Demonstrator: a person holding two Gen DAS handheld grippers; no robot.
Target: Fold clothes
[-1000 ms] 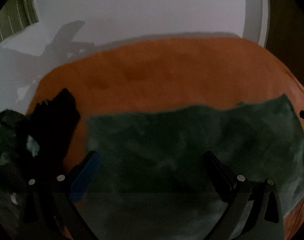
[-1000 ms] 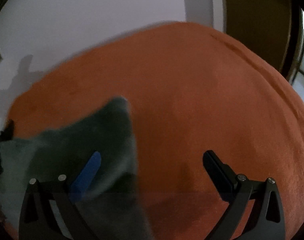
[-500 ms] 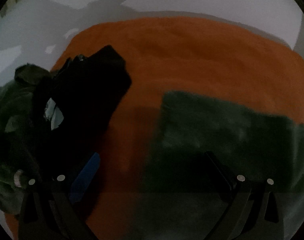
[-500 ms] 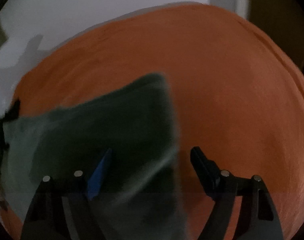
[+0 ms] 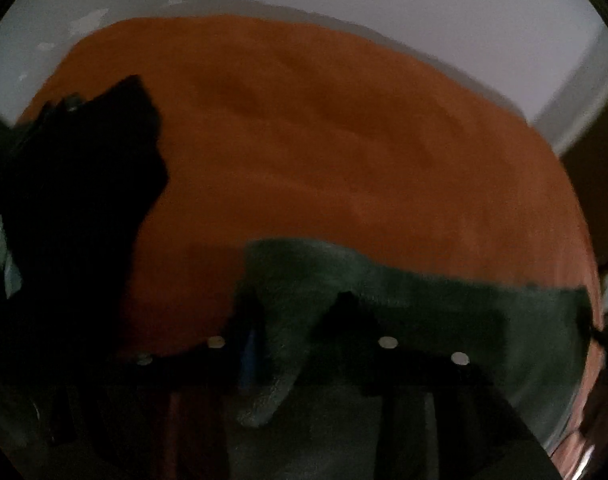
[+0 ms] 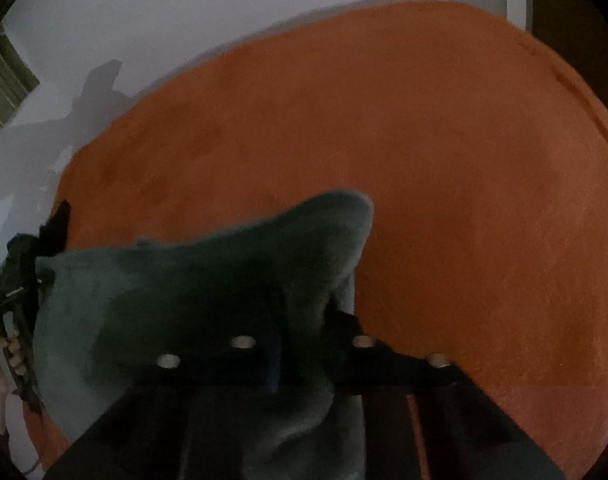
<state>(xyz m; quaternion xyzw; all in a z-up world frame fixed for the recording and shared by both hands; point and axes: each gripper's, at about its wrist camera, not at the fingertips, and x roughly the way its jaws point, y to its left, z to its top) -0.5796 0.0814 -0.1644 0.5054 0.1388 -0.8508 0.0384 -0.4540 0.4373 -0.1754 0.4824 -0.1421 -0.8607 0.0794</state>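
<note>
Both grippers clench the dark green fleece garment (image 5: 423,296): the left gripper (image 5: 296,332) low in its frame, the right gripper (image 6: 307,332) likewise. A black garment (image 5: 84,200) lies at left on the orange blanket (image 5: 323,140).

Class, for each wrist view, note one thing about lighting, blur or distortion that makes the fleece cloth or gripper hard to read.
Left wrist view: dim; the left hand-held gripper is a near-black silhouette against the green fleece cloth, and fisheye bows the orange blanket. Right wrist view: soft motion blur on the cloth; arm shadow on the white wall.
</note>
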